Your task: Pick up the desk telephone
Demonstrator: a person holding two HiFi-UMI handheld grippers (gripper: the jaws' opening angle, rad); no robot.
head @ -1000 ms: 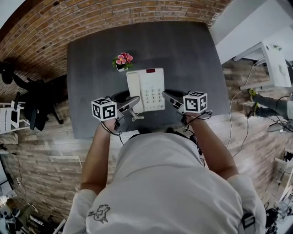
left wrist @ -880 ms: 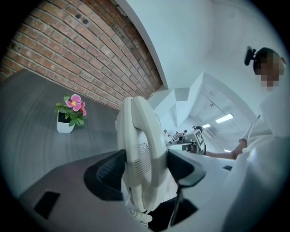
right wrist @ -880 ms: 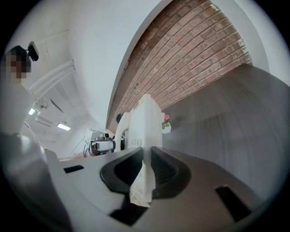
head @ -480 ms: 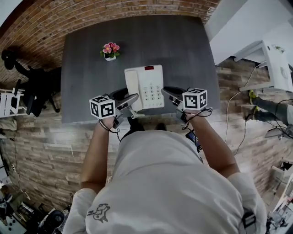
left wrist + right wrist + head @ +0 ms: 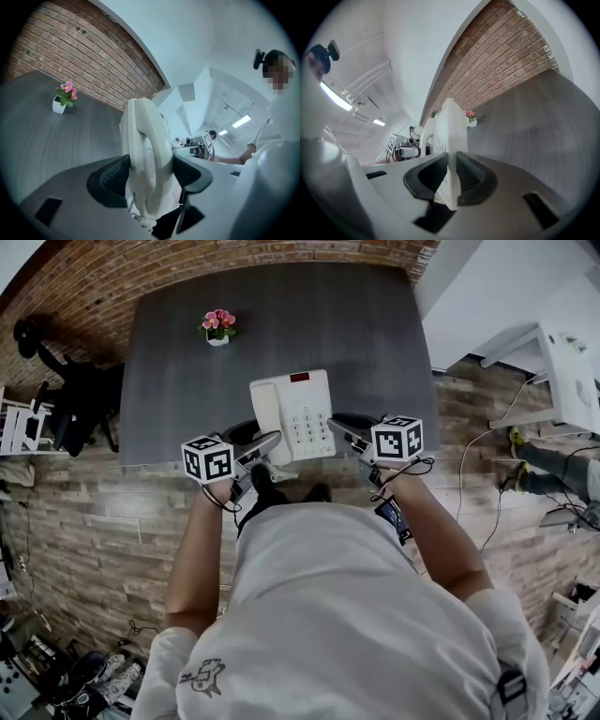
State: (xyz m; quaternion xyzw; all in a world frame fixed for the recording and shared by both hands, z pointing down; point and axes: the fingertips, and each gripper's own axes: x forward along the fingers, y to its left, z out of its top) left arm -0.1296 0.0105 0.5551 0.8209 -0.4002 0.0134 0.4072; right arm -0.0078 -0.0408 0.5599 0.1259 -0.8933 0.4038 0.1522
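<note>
Left gripper view: the left gripper [image 5: 150, 174] has its jaws spread wide, both pads pressed against the flanks of the white desk telephone [image 5: 146, 136] at its handset side; a coiled cord [image 5: 140, 220] hangs just beneath the jaws; right gripper view: the right gripper [image 5: 452, 176] has its jaws drawn narrow and clamped on the thin edge of the telephone's keypad side; head view: the telephone is held between the two grippers, keypad up, over the near edge of the dark grey table [image 5: 375, 343], apparently clear of its surface; a small pot of pink flowers [image 5: 217, 327] stands well apart, toward the table's far left; brick wall [image 5: 75, 287] beyond the table; wood-plank floor [image 5: 84, 521] below.
</note>
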